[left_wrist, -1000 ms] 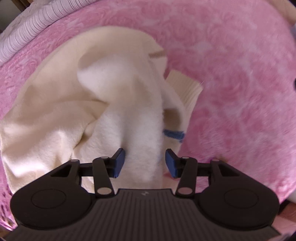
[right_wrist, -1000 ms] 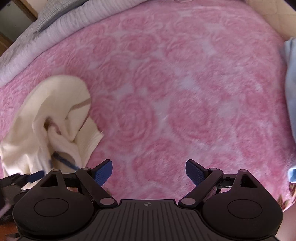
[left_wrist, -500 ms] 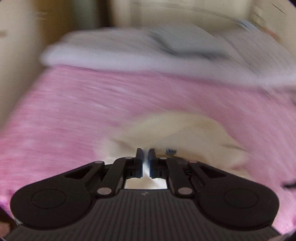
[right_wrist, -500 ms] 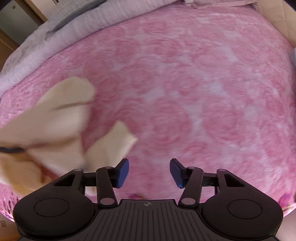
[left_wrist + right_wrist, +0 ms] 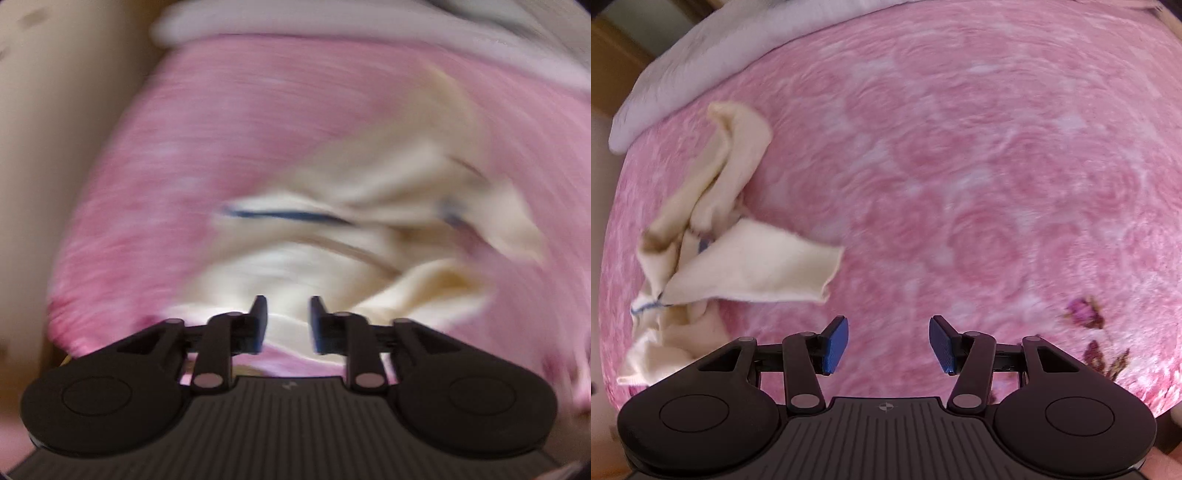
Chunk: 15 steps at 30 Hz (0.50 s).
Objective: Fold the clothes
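A cream fleece garment (image 5: 738,266) with blue stitching lies crumpled on the pink rose-patterned bedspread (image 5: 960,184), at the left in the right wrist view. In the blurred left wrist view the garment (image 5: 369,229) spreads just ahead of my left gripper (image 5: 285,323), whose jaws stand partly open with a fold of the cloth between and below them, not pinched. My right gripper (image 5: 884,343) is open and empty over bare bedspread, to the right of the garment.
A white-grey quilt (image 5: 720,59) lies along the far edge of the bed. The bed's left edge drops off beside a beige wall or floor (image 5: 55,166). A dark floral print (image 5: 1086,314) marks the bedspread at the right.
My left gripper closed on the garment, swung it up, and has now opened its jaws partway. The garment has spread out to the right on the bed. My right gripper narrowed, then widened.
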Tool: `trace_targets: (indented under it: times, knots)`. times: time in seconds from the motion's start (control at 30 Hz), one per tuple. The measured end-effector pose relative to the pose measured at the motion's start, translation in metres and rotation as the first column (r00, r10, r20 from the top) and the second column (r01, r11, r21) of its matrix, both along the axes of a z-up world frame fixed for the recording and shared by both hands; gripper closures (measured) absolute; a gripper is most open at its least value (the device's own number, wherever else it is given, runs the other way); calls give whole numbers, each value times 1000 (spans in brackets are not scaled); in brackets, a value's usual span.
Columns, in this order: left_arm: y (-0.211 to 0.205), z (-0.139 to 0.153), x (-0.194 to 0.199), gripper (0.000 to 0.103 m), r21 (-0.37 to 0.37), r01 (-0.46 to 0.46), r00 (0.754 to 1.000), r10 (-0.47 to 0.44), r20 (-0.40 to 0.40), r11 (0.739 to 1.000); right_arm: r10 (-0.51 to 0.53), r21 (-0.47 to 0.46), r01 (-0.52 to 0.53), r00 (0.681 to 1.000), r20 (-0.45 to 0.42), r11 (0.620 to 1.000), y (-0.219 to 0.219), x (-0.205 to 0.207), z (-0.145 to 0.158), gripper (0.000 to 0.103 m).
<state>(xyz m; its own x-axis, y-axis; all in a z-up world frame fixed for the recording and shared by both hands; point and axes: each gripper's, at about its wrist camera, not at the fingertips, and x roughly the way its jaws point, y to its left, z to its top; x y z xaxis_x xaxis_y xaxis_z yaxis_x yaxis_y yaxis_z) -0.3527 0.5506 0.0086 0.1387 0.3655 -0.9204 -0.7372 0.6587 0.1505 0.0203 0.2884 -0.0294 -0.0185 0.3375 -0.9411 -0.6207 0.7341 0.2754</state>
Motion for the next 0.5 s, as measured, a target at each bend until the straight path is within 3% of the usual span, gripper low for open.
trace_targets:
  times: [0.1, 0.2, 0.33, 0.5]
  knots:
    - [-34, -25, 40, 79, -18, 133, 990, -132, 55, 991, 13, -6, -13, 999, 32, 1000, 2, -4, 3, 49]
    - [-48, -41, 78, 75, 72, 282, 957, -286, 48, 957, 13, -20, -12, 998, 56, 1000, 0, 8, 0, 49]
    - [-62, -68, 124, 73, 216, 466, 884, -461, -77, 858, 40, -69, -36, 998, 55, 997, -5, 30, -15, 48]
    - [-71, -115, 164, 68, 298, 658, 751, -578, -318, 692, 14, -92, -11, 999, 37, 996, -20, 60, -27, 48]
